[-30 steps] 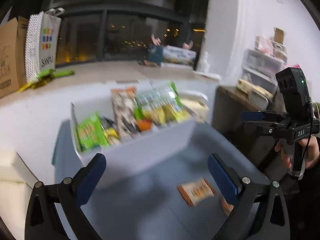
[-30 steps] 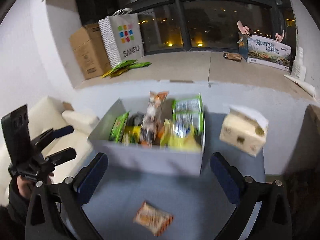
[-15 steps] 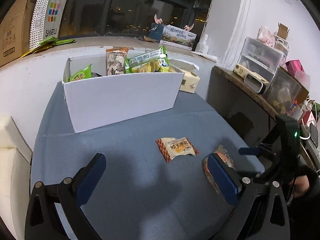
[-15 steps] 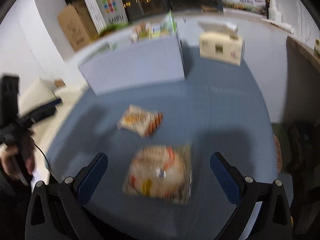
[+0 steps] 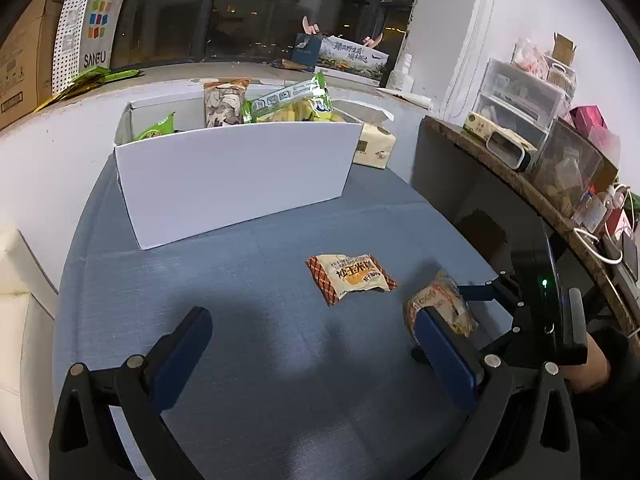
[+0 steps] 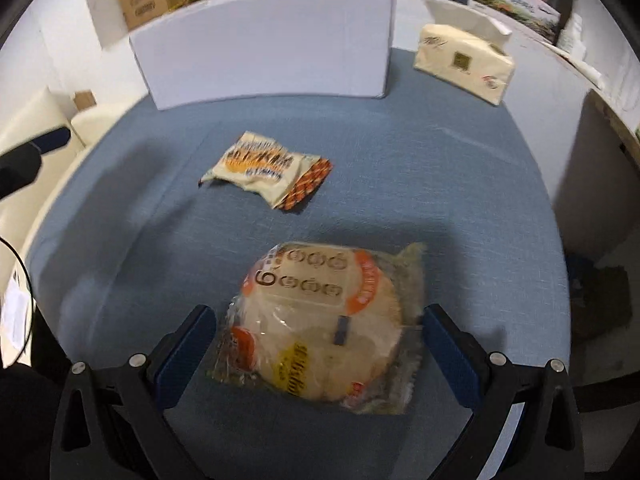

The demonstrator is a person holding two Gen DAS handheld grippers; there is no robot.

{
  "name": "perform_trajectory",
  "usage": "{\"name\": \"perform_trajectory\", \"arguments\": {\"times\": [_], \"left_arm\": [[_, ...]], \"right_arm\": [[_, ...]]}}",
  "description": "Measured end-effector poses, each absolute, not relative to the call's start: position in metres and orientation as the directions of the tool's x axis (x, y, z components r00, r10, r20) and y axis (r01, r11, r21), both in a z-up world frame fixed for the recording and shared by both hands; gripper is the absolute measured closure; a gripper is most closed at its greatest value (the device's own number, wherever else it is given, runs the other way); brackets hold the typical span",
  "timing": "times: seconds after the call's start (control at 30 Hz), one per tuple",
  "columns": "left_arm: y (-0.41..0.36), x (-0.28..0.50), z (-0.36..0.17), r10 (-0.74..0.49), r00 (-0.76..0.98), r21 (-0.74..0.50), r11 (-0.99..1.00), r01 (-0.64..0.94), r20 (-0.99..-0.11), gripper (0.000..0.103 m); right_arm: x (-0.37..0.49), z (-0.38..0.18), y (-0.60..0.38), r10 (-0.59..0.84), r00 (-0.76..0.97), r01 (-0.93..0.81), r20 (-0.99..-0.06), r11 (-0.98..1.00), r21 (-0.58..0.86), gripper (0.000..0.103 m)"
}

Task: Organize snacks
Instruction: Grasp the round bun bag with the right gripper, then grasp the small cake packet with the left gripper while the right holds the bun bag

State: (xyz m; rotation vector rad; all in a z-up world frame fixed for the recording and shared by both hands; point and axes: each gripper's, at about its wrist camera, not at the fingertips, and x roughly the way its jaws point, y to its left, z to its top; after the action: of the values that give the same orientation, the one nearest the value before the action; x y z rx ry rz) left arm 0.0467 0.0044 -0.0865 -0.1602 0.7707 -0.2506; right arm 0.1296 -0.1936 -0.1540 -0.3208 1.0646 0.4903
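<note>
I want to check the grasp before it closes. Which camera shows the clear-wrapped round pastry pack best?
The right wrist view: the pastry pack lies flat and fills the space between the right gripper's open jaws, its label readable. The left wrist view catches it small and edge-on, partly hidden behind the left gripper's own finger.

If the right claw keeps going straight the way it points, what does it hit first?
Probably the clear-wrapped round cake packet, already lying between the open right claw fingers. Beyond it along the same line lies the orange snack packet, then the white box. Depth is uncertain.
</note>
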Motion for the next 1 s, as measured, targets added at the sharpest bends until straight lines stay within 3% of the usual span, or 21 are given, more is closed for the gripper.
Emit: {"name": "perform_trajectory", "arguments": {"times": [0.07, 0.13, 0.23, 0.43, 0.7, 0.83, 1.0], "left_arm": [[0.003, 0.048, -0.089, -0.279, 0.685, -0.224, 0.959, 0.171, -0.672, 0.000], [0.001, 0.049, -0.091, -0.284, 0.677, -0.222, 0.958, 0.180, -0.679, 0.000], [-0.008, 0.055, -0.096, -0.290, 0.657, -0.208, 0.957, 0.202, -0.696, 0.000], [-0.040, 0.084, -0.107, -0.343, 0.584, -0.144, 0.922, 0.360, -0.736, 0.000], [-0.061, 0.152, -0.124, -0.448, 0.433, -0.172, 0.824, 0.540, -0.783, 0.000], [-0.079, 0.170, -0.140, -0.417, 0.346, -0.097, 0.744, 0.661, -0.841, 0.000], [-0.088, 0.185, -0.150, -0.423, 0.268, -0.105, 0.676, 0.729, -0.866, 0.000]], "right_arm": [[0.128, -0.154, -0.193, 0.239, 0.406, -0.530, -0.882, 0.848, -0.014, 0.000], [0.127, -0.151, -0.195, 0.257, 0.422, -0.537, -0.869, 0.843, -0.012, 0.015], [0.126, -0.144, -0.205, 0.336, 0.394, -0.549, -0.855, 0.832, 0.074, 0.025], [0.118, -0.126, -0.223, 0.377, 0.434, -0.549, -0.818, 0.831, 0.092, 0.026], [0.110, -0.101, -0.252, 0.432, 0.474, -0.505, -0.767, 0.847, 0.164, 0.025], [0.111, -0.100, -0.265, 0.456, 0.470, -0.491, -0.756, 0.847, 0.205, 0.025], [0.115, -0.102, -0.275, 0.458, 0.470, -0.478, -0.754, 0.851, 0.219, 0.025]]}}
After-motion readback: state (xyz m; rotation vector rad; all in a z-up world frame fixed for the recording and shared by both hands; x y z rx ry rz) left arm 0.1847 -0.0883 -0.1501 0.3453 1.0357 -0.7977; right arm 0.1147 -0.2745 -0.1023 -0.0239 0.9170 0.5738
